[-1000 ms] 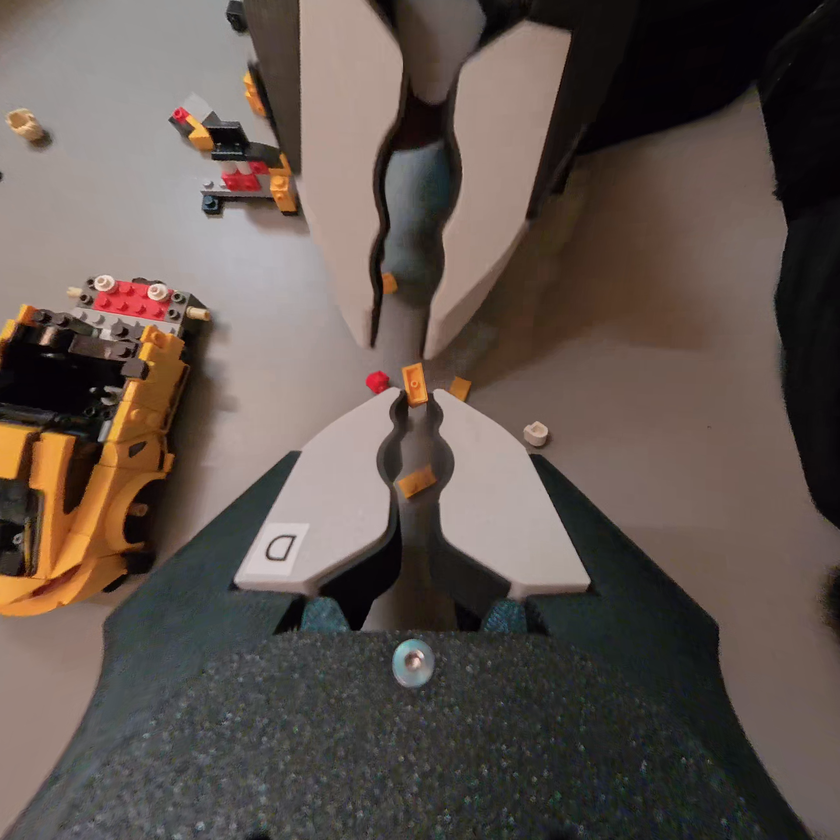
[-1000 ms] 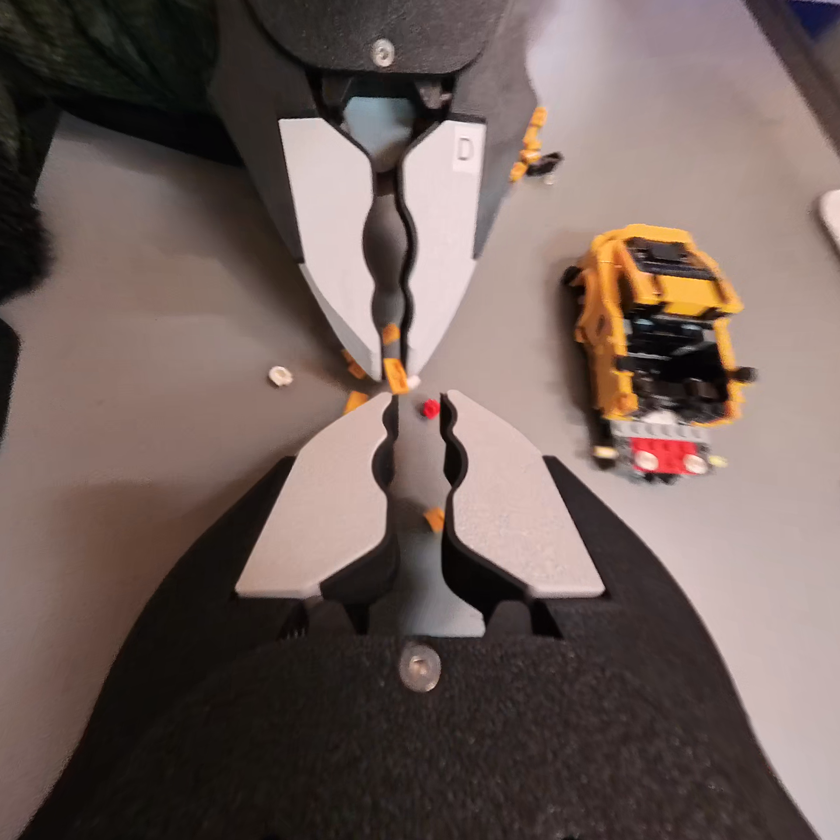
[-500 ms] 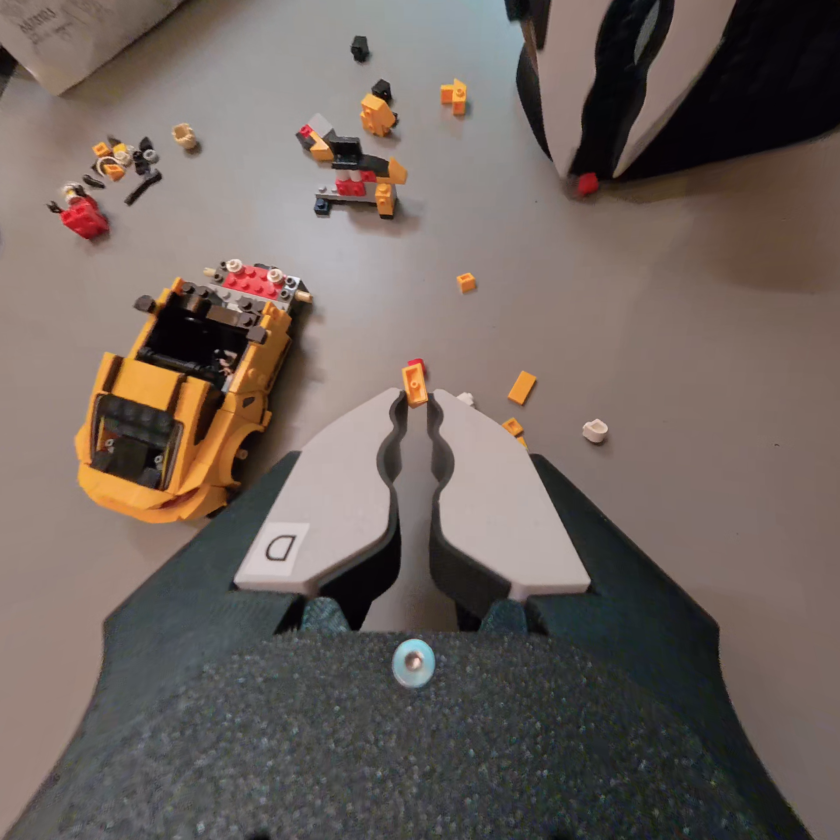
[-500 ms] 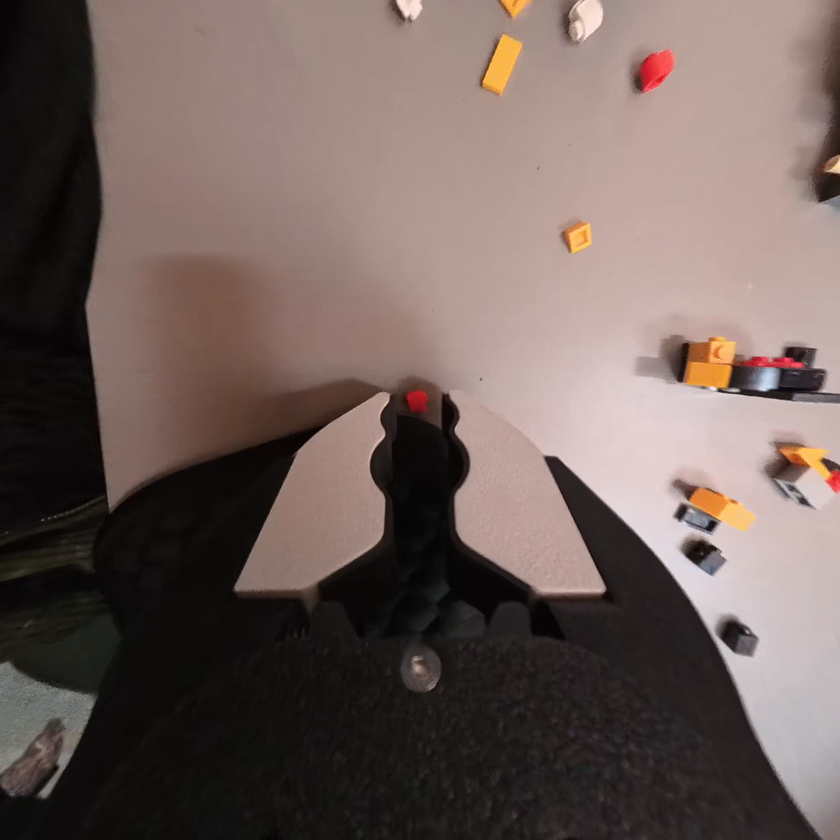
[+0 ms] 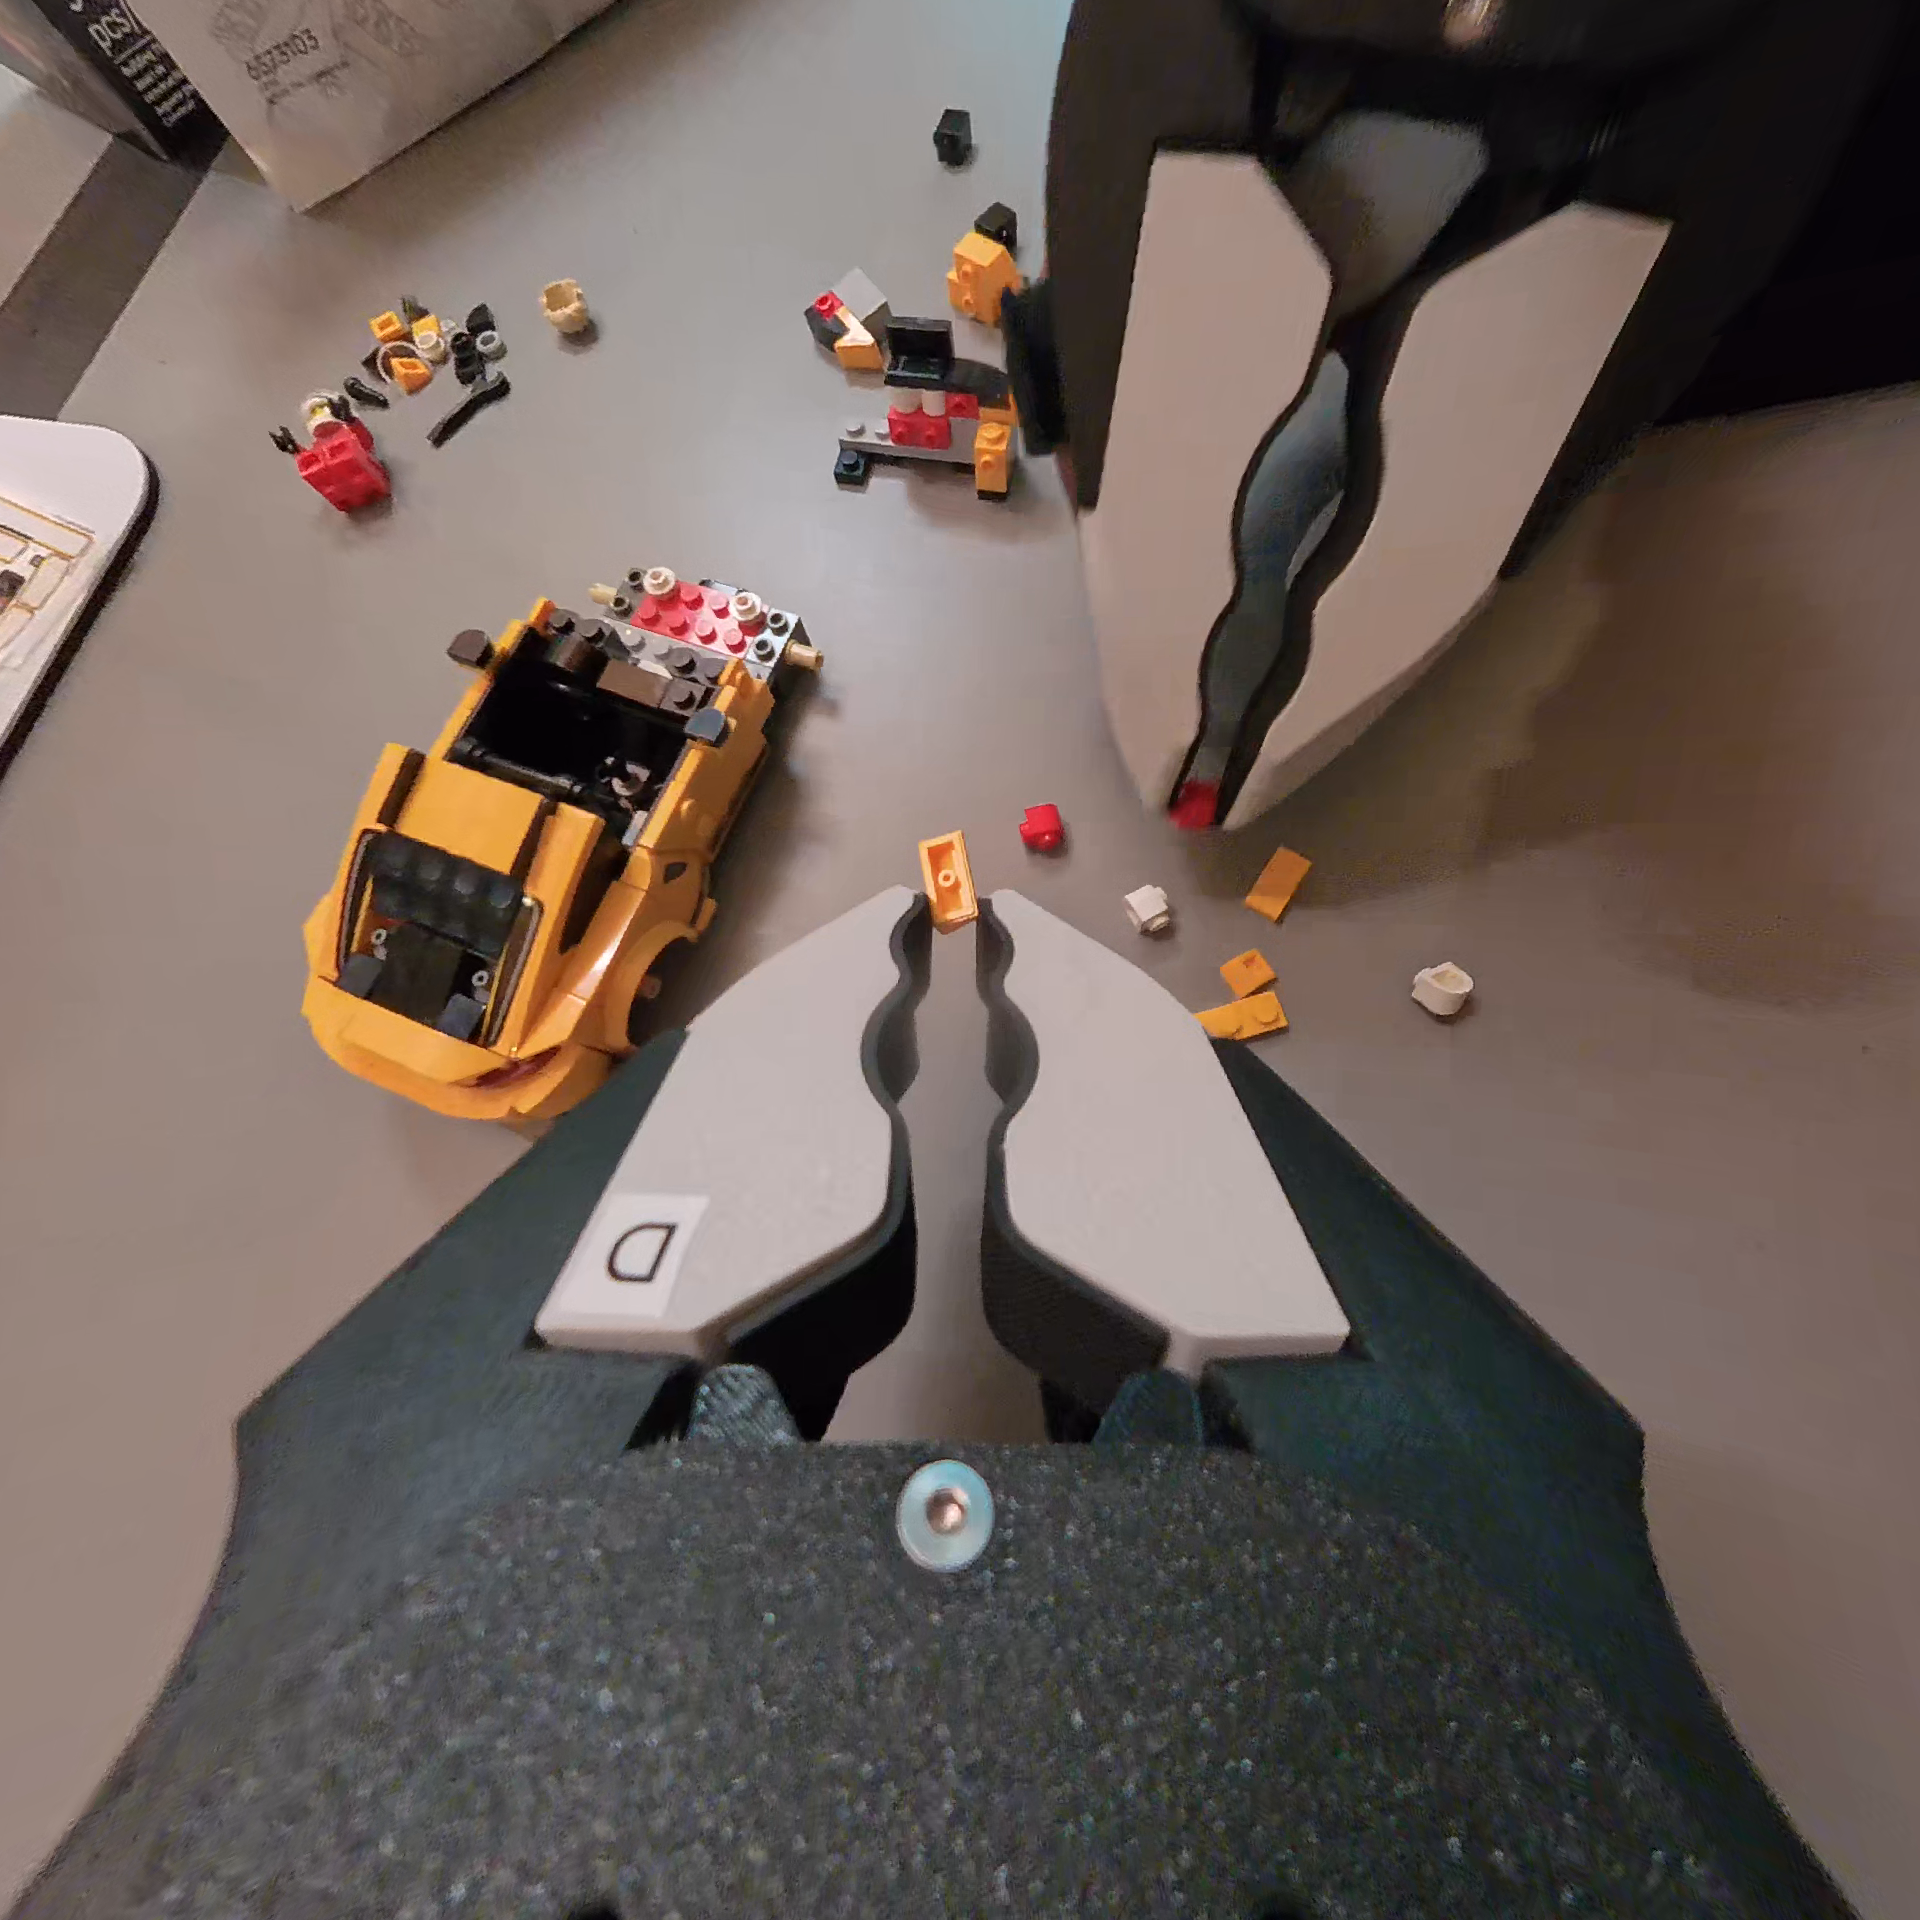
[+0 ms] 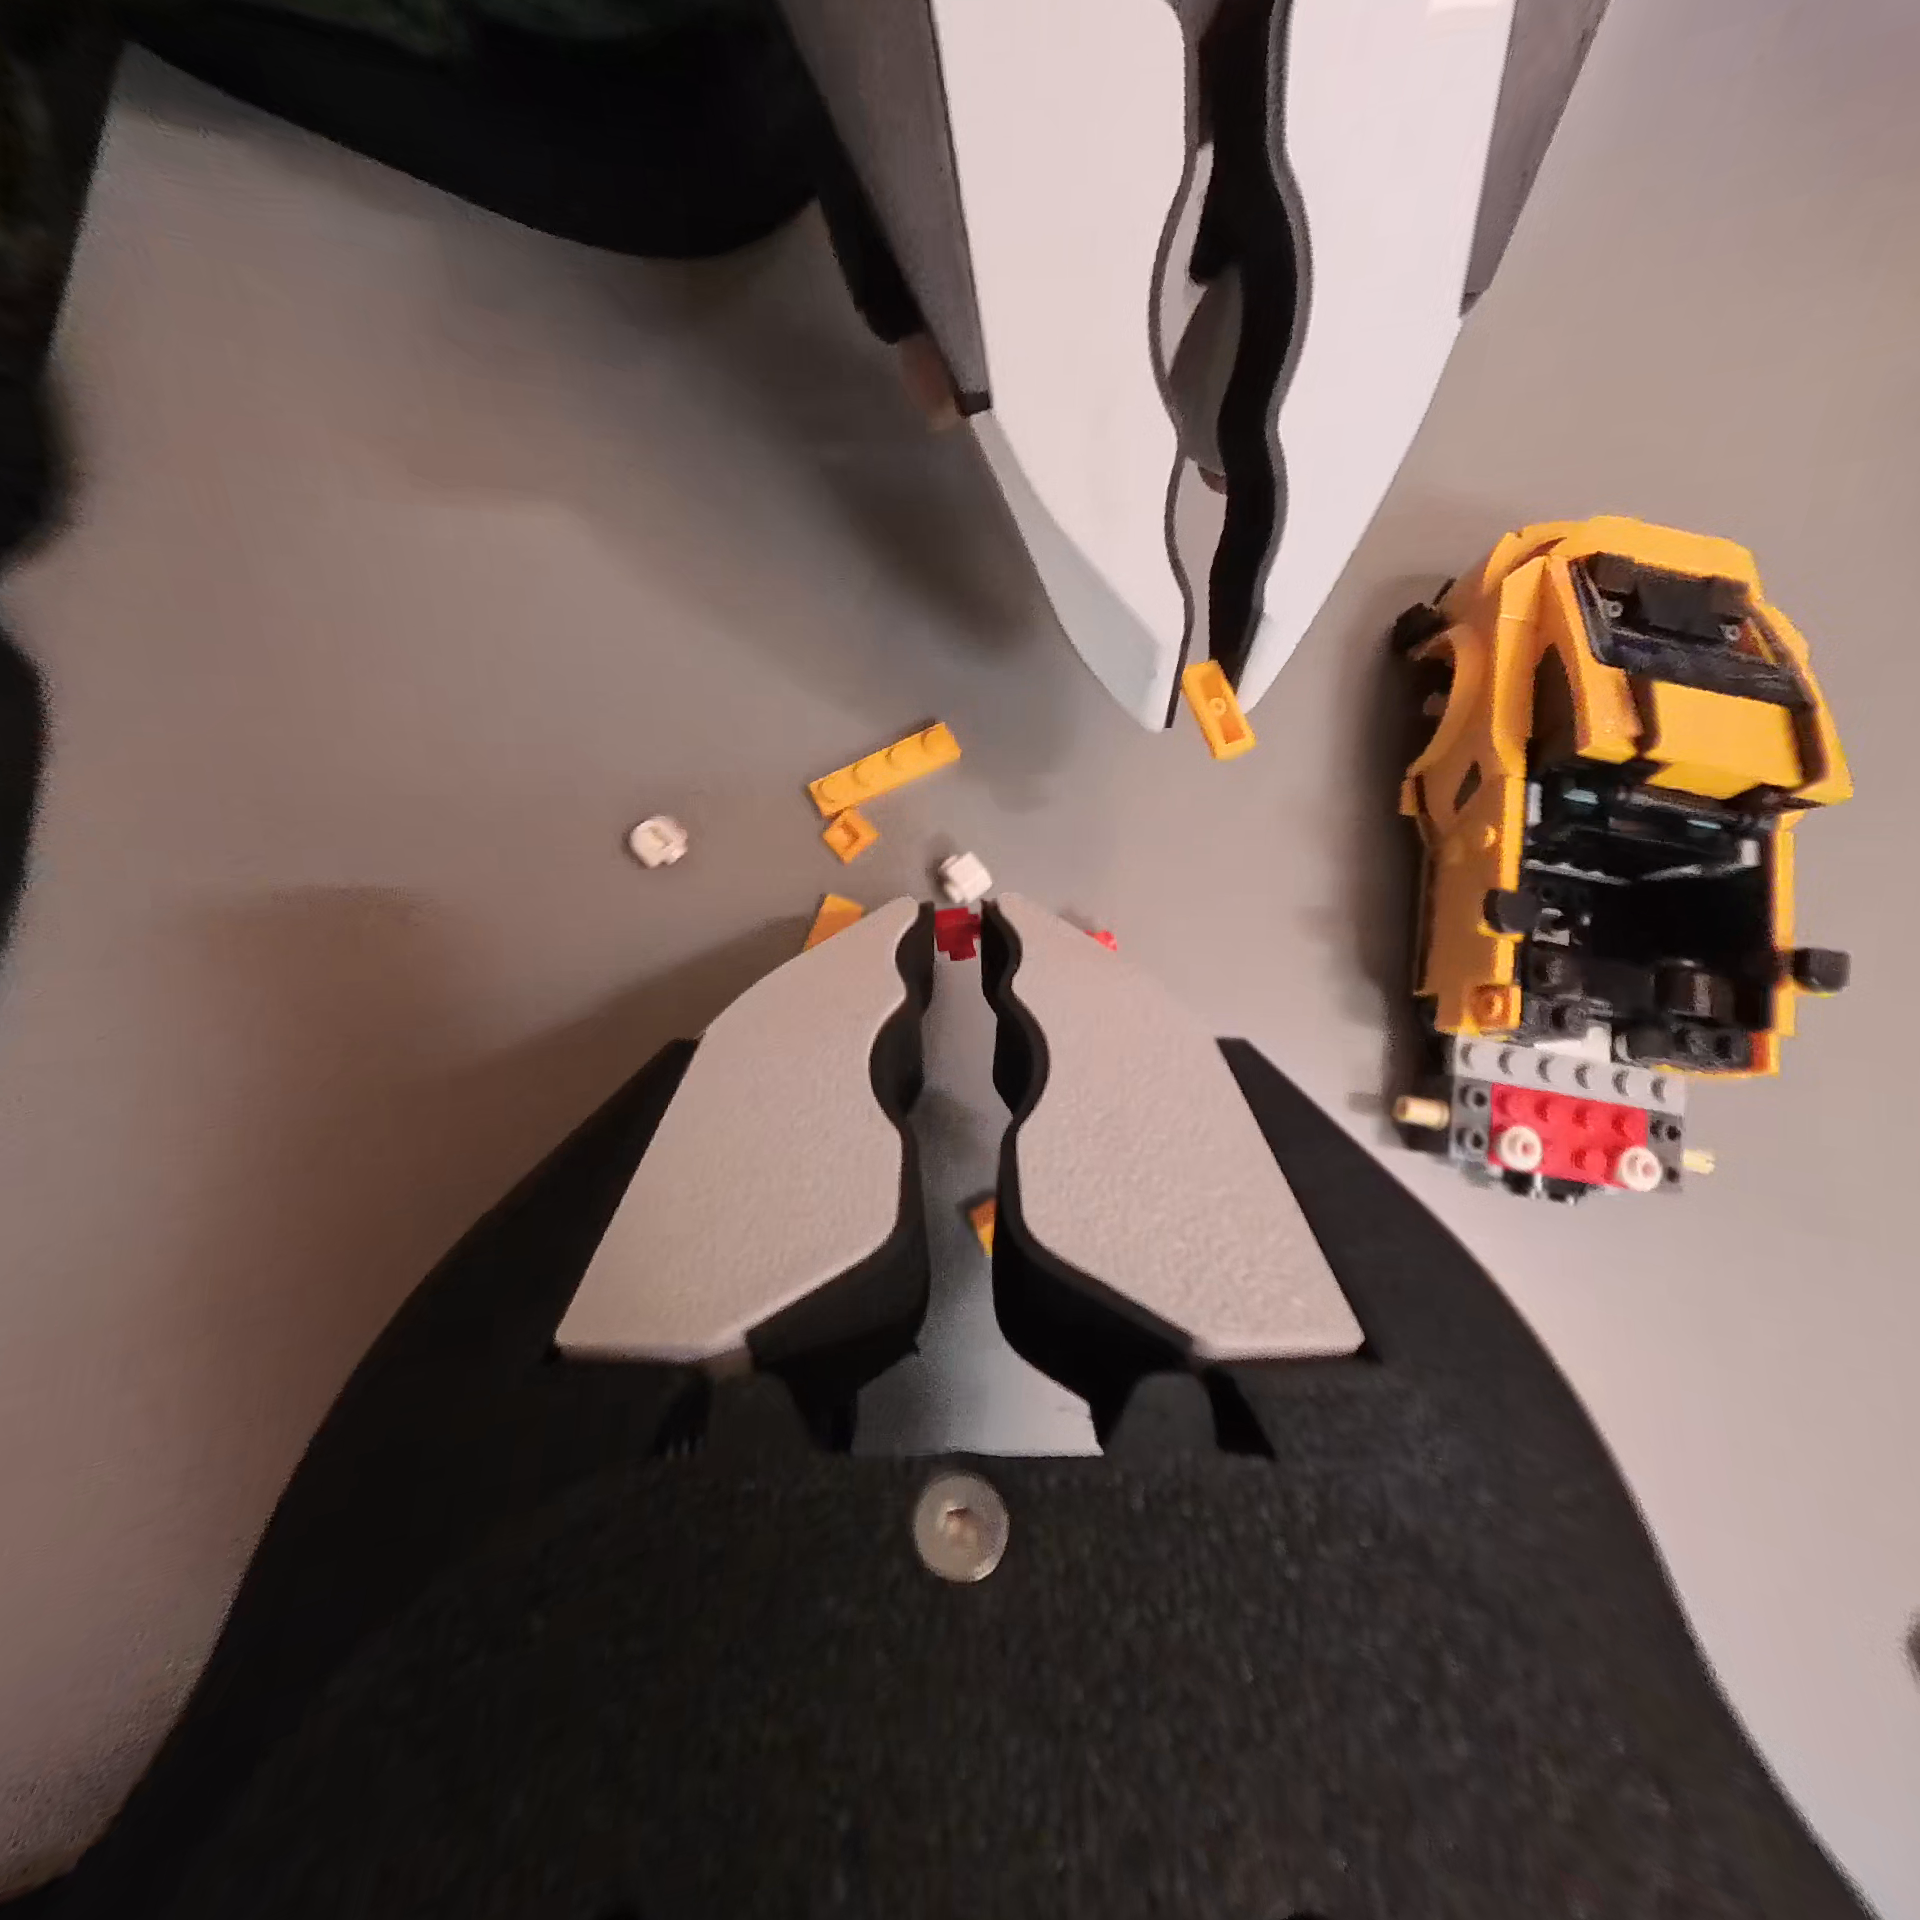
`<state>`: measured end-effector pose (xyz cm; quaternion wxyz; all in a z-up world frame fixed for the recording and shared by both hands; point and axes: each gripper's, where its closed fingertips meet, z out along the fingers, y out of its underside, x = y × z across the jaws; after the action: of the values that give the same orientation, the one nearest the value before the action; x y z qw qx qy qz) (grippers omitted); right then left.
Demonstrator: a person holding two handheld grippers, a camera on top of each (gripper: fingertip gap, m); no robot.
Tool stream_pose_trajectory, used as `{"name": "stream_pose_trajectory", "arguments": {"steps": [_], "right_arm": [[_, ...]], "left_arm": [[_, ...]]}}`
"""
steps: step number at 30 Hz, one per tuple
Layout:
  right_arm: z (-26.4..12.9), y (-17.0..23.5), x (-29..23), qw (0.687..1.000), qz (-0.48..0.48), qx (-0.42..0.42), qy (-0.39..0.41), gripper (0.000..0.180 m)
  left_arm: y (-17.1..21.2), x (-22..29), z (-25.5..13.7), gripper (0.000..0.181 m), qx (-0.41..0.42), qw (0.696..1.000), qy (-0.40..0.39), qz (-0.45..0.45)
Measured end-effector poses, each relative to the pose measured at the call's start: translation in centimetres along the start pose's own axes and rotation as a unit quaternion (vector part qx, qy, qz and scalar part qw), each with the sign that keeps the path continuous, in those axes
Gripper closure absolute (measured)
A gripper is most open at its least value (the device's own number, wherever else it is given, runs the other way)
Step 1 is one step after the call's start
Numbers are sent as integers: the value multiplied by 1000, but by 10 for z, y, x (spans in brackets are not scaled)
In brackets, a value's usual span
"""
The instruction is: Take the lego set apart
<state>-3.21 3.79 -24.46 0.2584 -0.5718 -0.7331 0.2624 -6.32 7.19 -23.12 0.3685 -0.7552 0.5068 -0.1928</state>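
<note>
We hold the left gripper low over the grey table, pointing forward and angled down, its jaws clamped on a small orange plate that sticks up from between the tips. The right gripper faces it from the opposite side, tilted steeply so its tips come down close to the table, and its jaws are pinched on a small red piece. In the left wrist view we see that same red piece caught at the tips of the right gripper, just above the surface.

The two grippers point toward each other with their tips near but apart. Between and around them lie loose bits: another red piece, a white stud, a second white piece farther out, and several flat orange plates.

The yellow car, the main body of the lego set, rests on the table to the left of our left gripper, untouched, its roof gone and its black interior open, with a red and grey studded section at its rear. Beyond it sits a small cluster of red, black and orange bricks, and farther left a scatter of tiny parts. A paper bag lies at the far edge of the table.
</note>
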Motion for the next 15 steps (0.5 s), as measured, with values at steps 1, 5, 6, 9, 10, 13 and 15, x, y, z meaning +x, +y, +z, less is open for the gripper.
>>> {"name": "stream_pose_trajectory", "arguments": {"steps": [1,5,6,9,10,13,15], "right_arm": [[5,1,2,1000,-1,-2,3,170],[11,2,3,1000,-1,9,9,160],[9,0,4,1000,2,20,8,159],[2,-9,10,998,24,55,14,155],[-1,-11,12,997,31,67,18,155],[-7,-15,17,994,36,96,32,156],[-7,-16,18,993,26,105,43,157]], "left_arm": [[1,0,0,173,-1,1000,-1,1],[2,1,0,173,-6,1000,3,6],[3,2,0,173,-8,1000,5,7],[3,6,0,173,-9,1000,14,12],[2,9,1,173,-6,1000,21,12],[0,17,3,173,0,999,44,8],[-1,22,5,173,3,998,58,4]]}}
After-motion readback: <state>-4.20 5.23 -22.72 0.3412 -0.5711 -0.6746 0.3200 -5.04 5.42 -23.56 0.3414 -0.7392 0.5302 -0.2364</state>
